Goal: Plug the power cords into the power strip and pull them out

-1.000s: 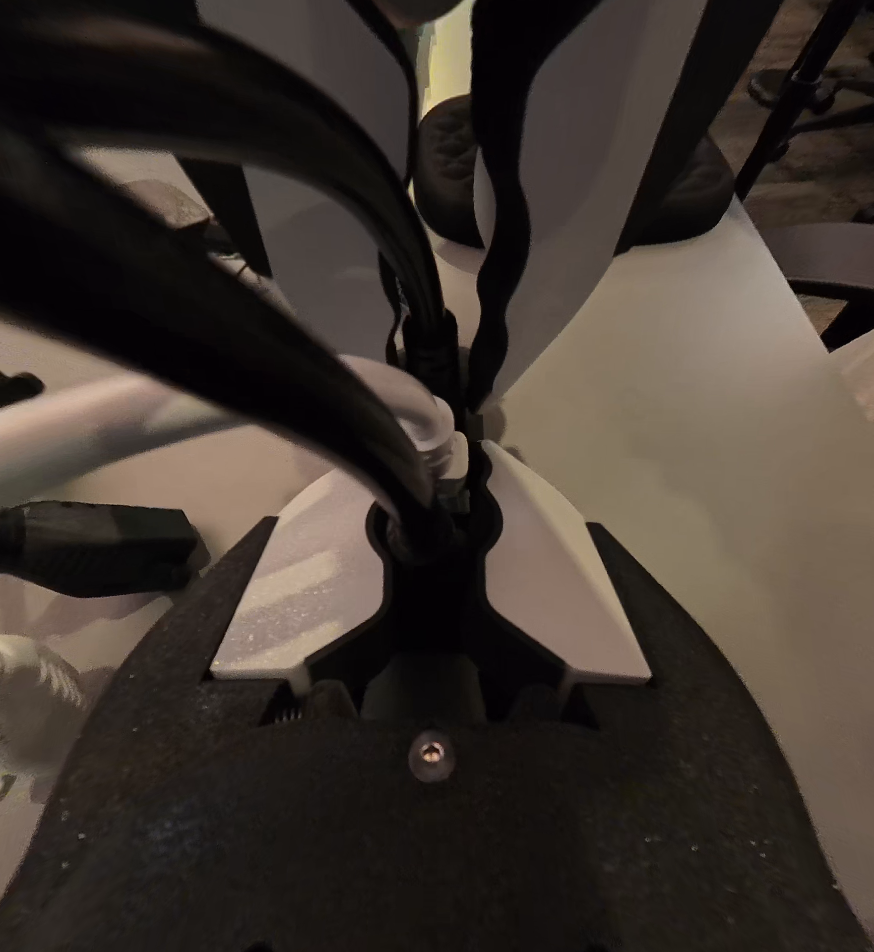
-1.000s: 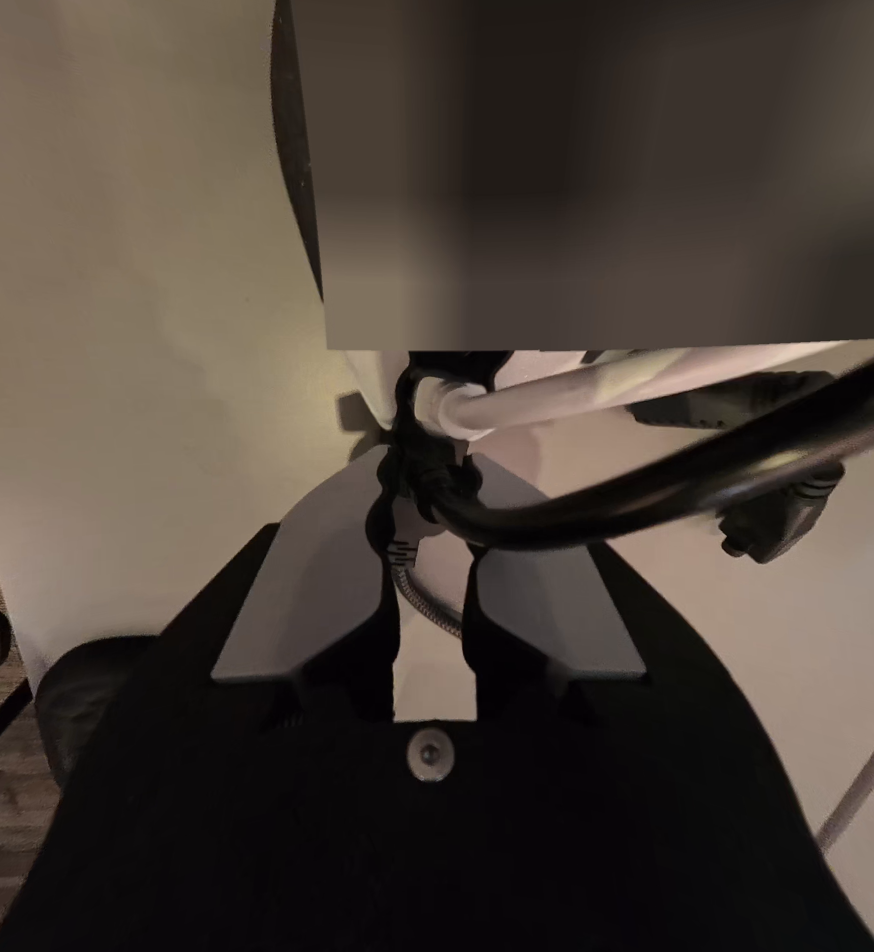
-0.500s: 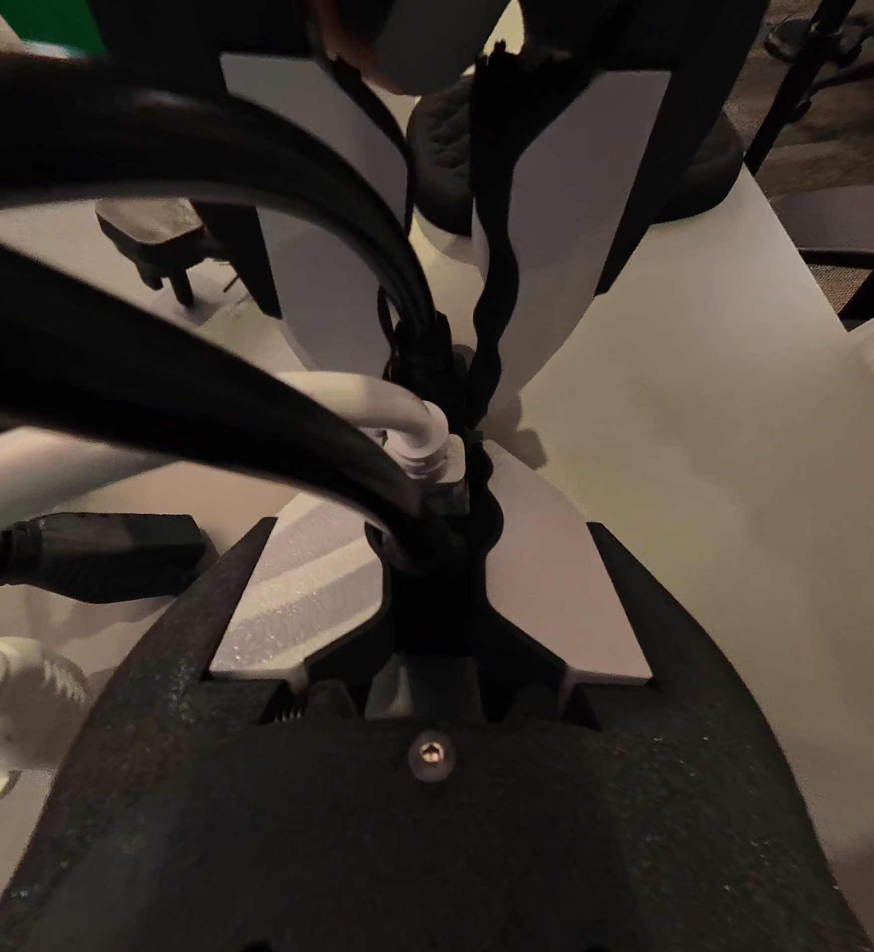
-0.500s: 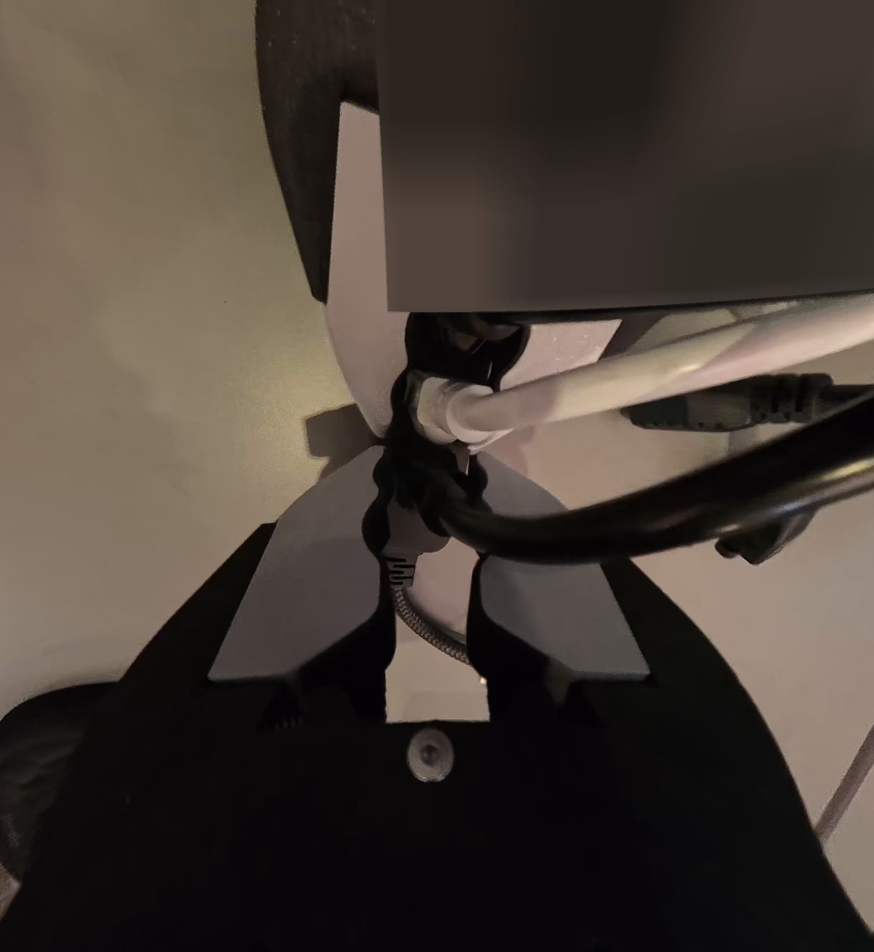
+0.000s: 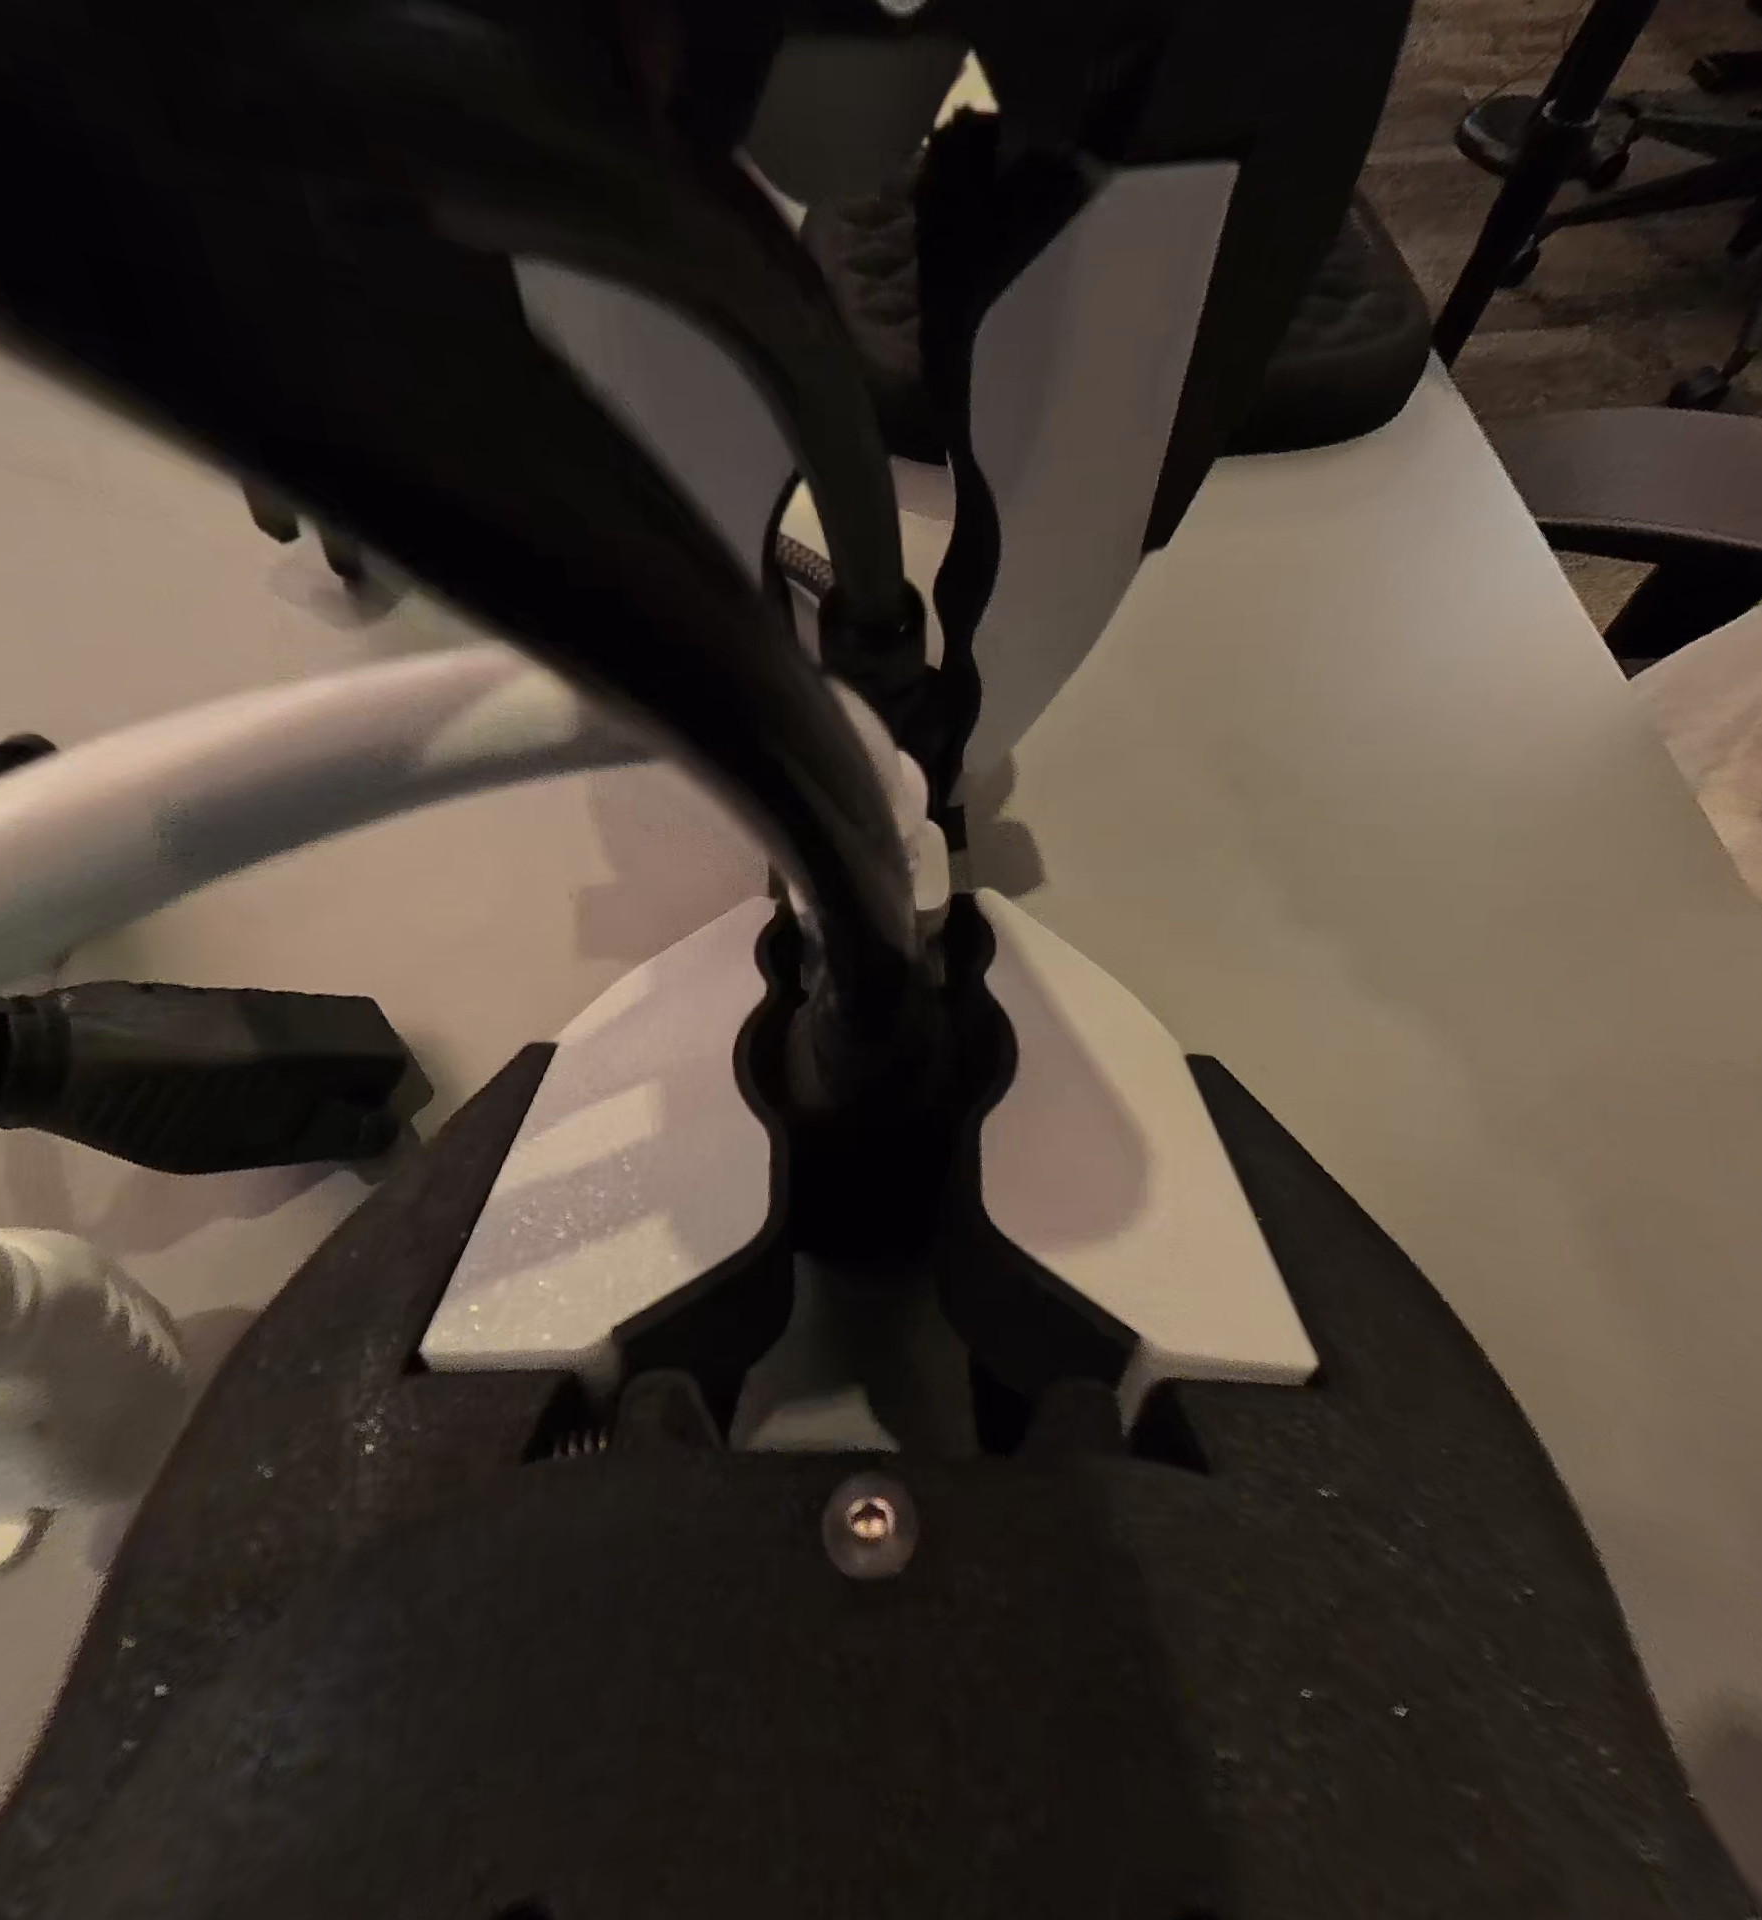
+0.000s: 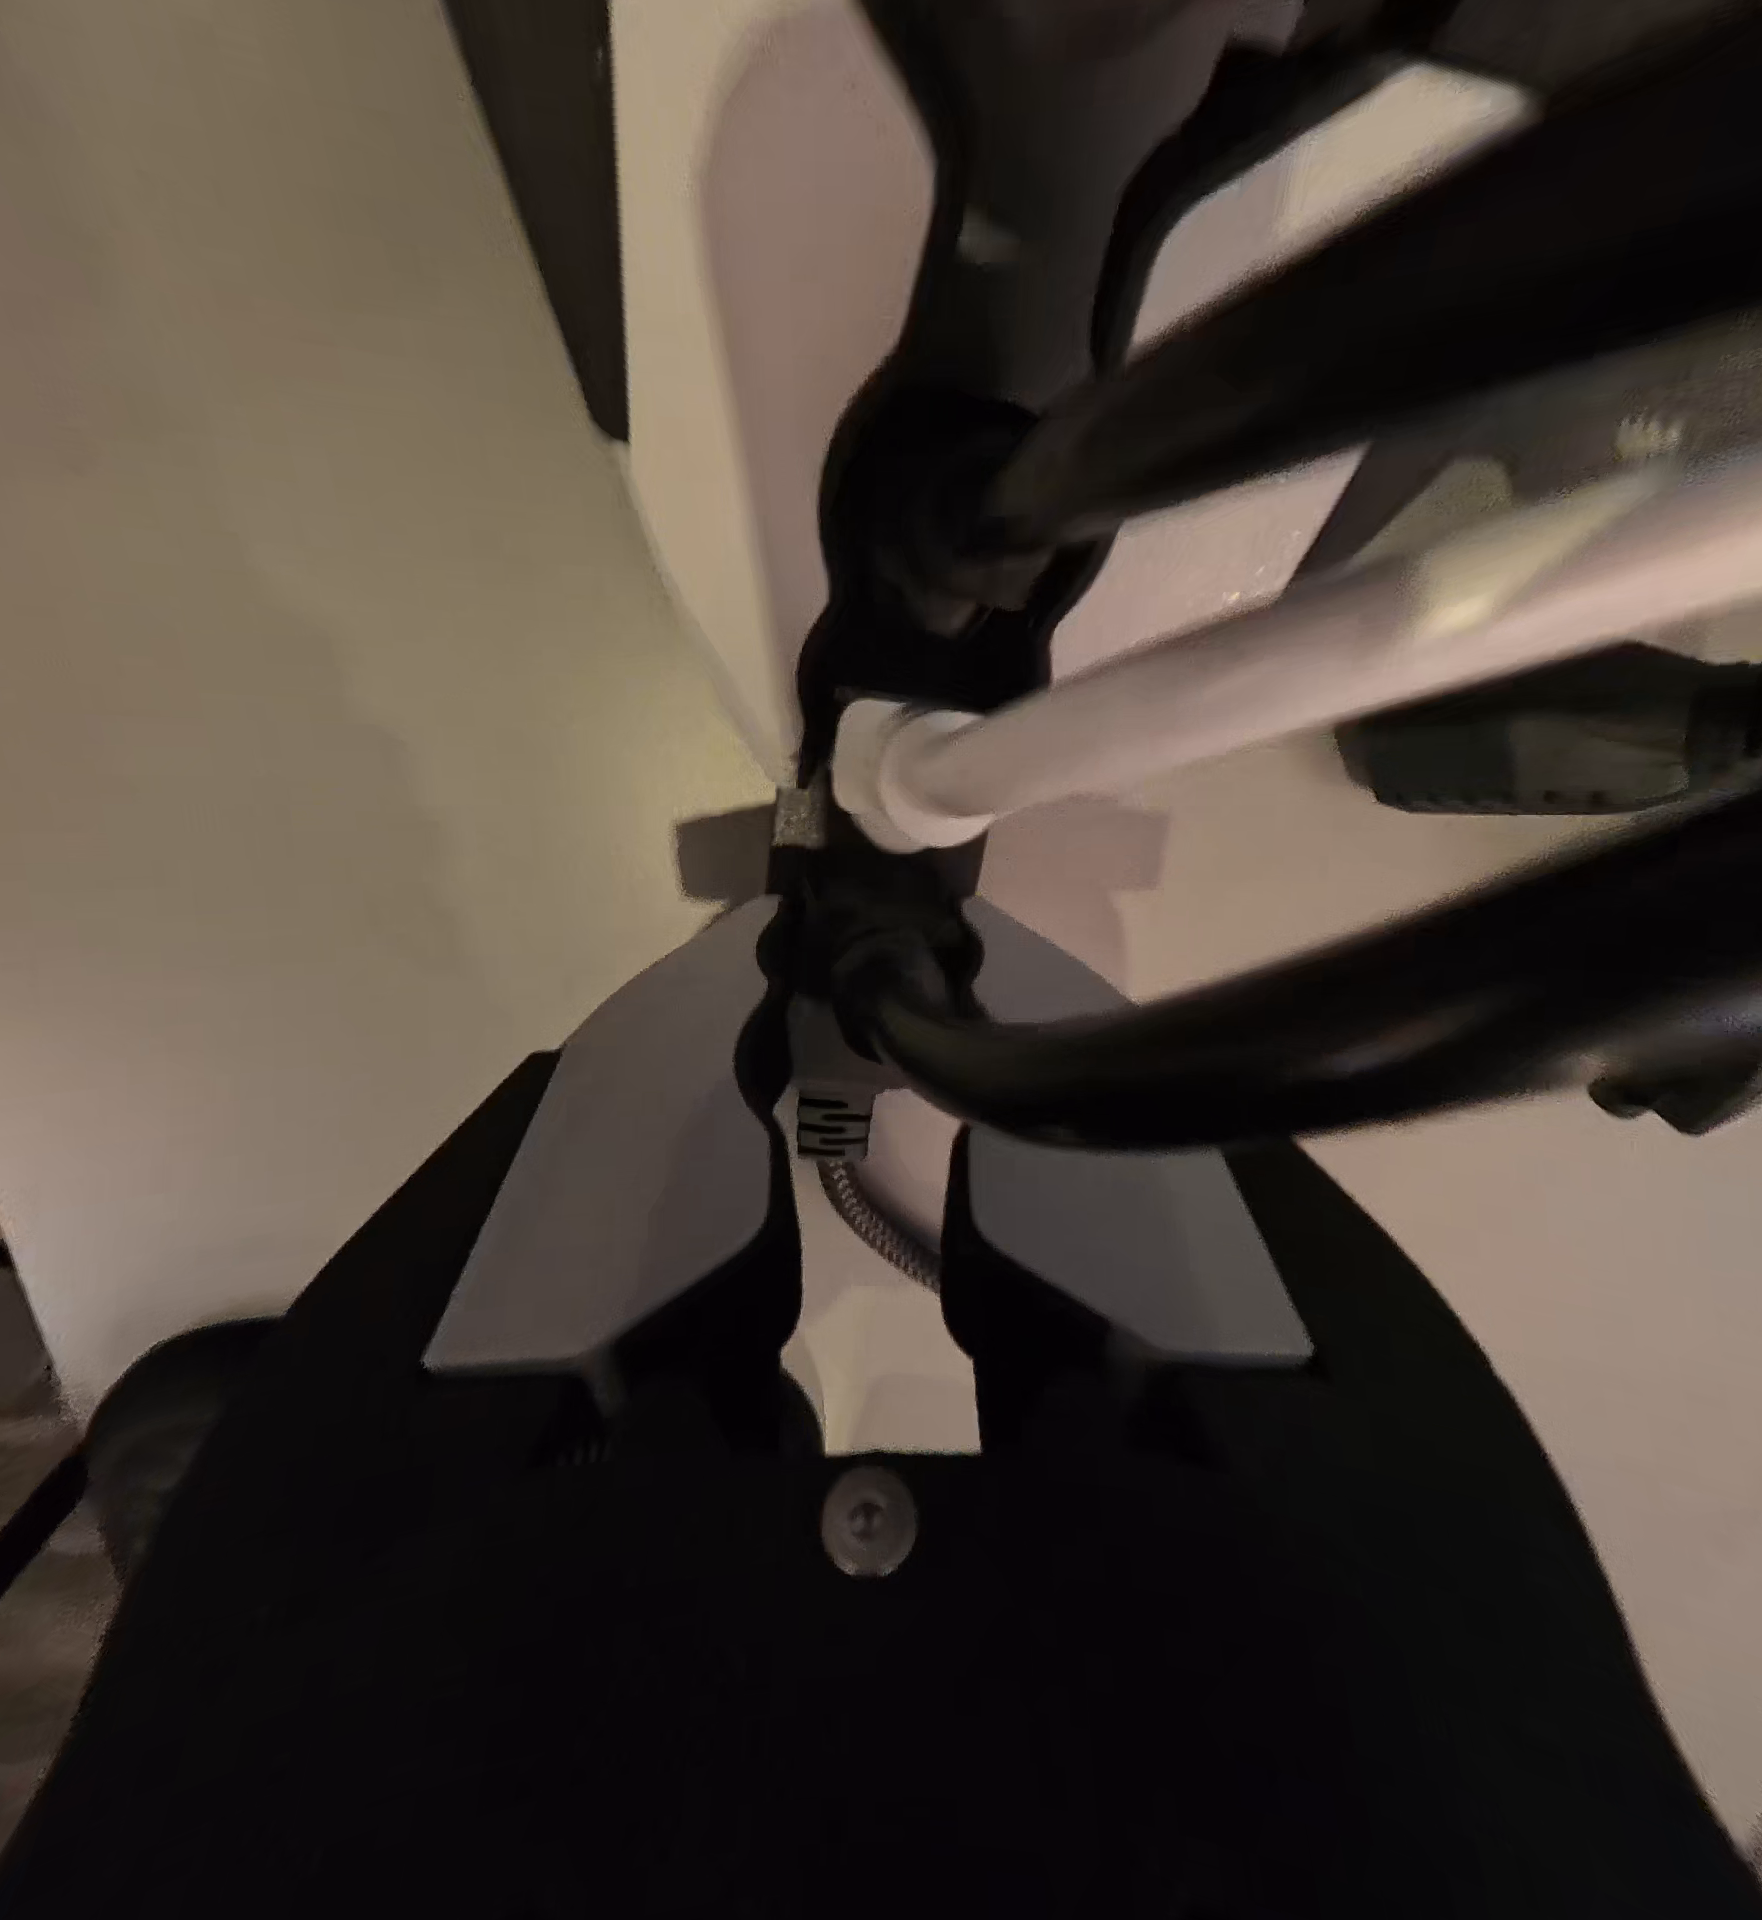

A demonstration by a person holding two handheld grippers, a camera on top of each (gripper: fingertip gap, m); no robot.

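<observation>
Closer now, the right claw and left claw each pinch cord plugs, sockets hidden.

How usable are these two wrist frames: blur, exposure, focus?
Left wrist view: dim, warm light; the thick black cable looping close to the lens is out of focus, and the white cable is smeared. Right wrist view: motion blur throughout, the white cable streaked, the gripper body nearly pure black; strong wide-angle bending in both.

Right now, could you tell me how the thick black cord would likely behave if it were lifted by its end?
The thick black cord holds a broad arc off the white table, so it is probably springy, not limp. Its thickness suggests some weight, likely dragging. Its smooth sheen hints that it may slip.
</observation>
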